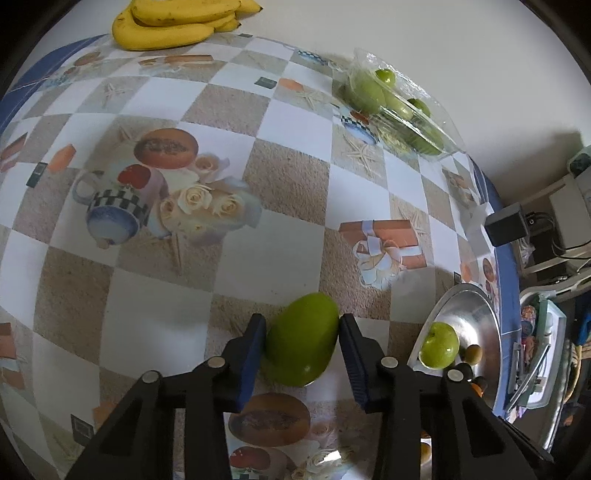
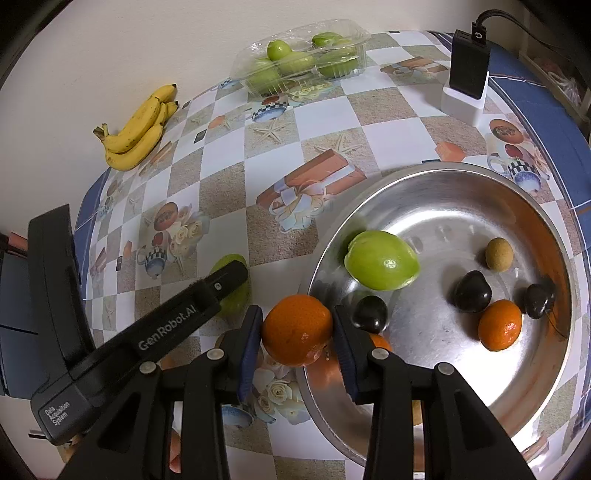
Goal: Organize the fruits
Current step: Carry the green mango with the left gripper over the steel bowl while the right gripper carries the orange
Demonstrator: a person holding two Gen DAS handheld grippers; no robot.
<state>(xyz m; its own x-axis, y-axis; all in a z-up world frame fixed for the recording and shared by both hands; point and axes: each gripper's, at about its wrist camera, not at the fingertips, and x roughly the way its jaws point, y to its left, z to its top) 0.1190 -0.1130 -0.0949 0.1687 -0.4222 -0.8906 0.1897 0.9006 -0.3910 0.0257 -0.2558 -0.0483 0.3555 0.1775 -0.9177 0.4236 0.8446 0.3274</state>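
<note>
The left gripper (image 1: 302,343) is pinching a green fruit (image 1: 301,339) sitting on the counter (image 1: 258,206), one finger on each side of its fat middle. It looks smooth and firm, so it may be slippery. The right gripper (image 2: 297,338) is squeezing an orange (image 2: 297,334) above the rim of the metal bowl (image 2: 443,173). Beyond the fingers, bananas (image 1: 173,22) are lying far off.

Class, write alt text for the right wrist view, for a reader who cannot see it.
The right gripper clamps an orange at the near rim of a metal bowl holding a green fruit, dark fruits and another orange. Beside it the left gripper grips a green fruit on the patterned tablecloth; bananas lie beyond.
</note>
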